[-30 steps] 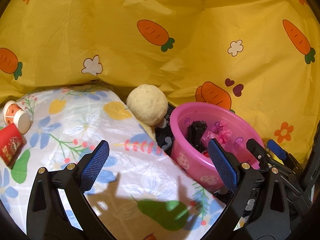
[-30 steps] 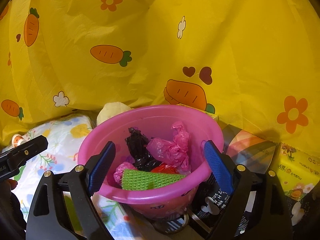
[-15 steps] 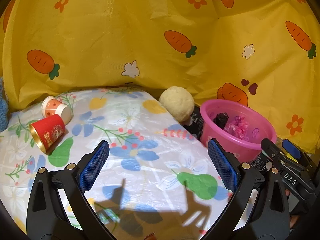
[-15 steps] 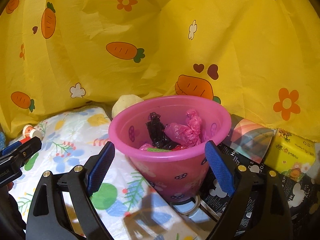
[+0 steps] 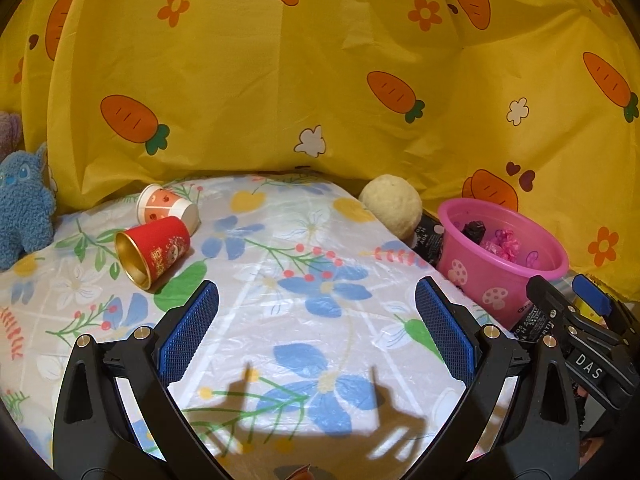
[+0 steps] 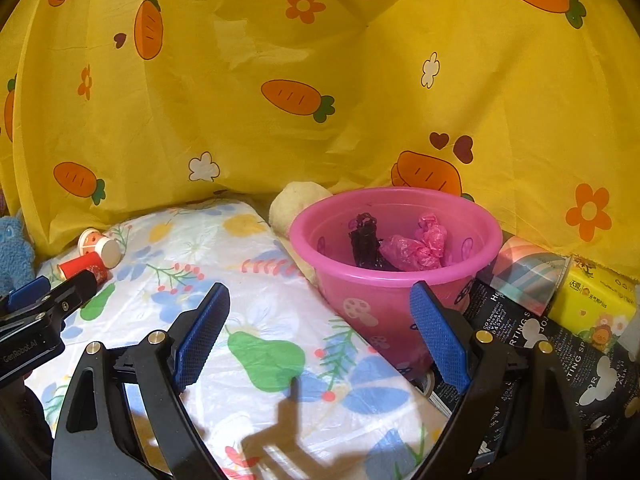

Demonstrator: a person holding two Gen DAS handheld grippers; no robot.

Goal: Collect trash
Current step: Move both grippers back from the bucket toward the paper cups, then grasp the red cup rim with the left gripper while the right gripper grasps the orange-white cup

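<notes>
A red paper cup (image 5: pixel 154 249) lies on its side at the left of the floral cloth, mouth toward me, with a white and orange cup (image 5: pixel 166 208) lying behind it. Both cups show small in the right wrist view (image 6: pixel 94 254). A pink basin (image 5: pixel 500 256) at the right holds black and pink crumpled bags (image 6: pixel 396 246). My left gripper (image 5: pixel 316 328) is open and empty above the middle of the cloth. My right gripper (image 6: pixel 320 334) is open and empty just in front of the basin (image 6: pixel 394 268).
A cream ball (image 5: pixel 392 204) sits left of the basin. A blue plush toy (image 5: pixel 22 204) stands at the far left. A black printed bag (image 6: pixel 540 352), a striped packet (image 6: pixel 528 272) and a yellow tissue pack (image 6: pixel 596 300) lie right of the basin. A yellow carrot-print sheet (image 5: pixel 320 80) hangs behind.
Both grippers have pulled back and up from the basin. The left view has swung left, so the two cups and the plush toy now show fully.
</notes>
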